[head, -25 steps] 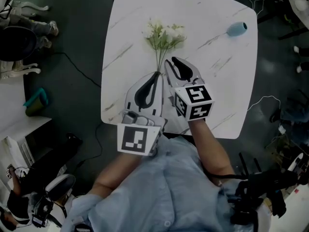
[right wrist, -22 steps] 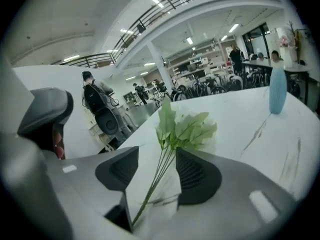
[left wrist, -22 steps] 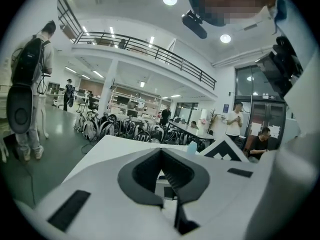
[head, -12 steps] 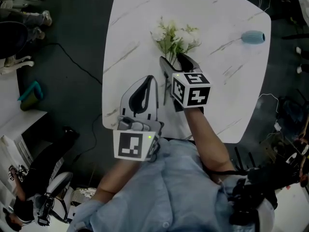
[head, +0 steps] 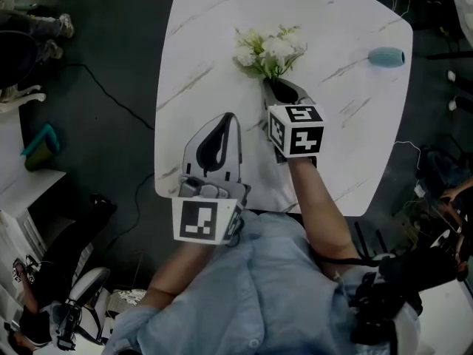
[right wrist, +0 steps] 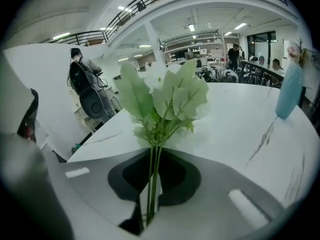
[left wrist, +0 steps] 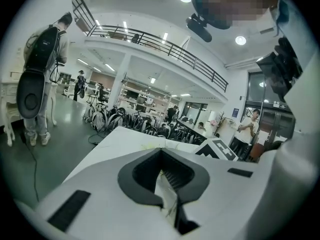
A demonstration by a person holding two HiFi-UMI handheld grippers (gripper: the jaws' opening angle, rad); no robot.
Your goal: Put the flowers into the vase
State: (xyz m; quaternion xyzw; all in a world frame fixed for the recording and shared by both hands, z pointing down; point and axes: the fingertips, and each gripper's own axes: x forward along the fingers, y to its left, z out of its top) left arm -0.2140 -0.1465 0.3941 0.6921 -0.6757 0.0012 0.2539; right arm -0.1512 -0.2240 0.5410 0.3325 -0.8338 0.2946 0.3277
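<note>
At the near left, the left gripper (head: 230, 118) is being held over the near part of the white marbled worktop (head: 199, 35), its 2 jaws being pressed together with nothing between them. Just right of it and a little farther off, the right gripper (head: 273, 87) is being pointed down toward the worktop. Its jaws have just been closing and are being clamped on the green stems of the flowers (head: 270, 49), whose white blooms and leaves are being shown just beyond the jaw tips. At the far right of the worktop, the blue vase (head: 386, 56) is being seen well apart from the flowers.
</note>
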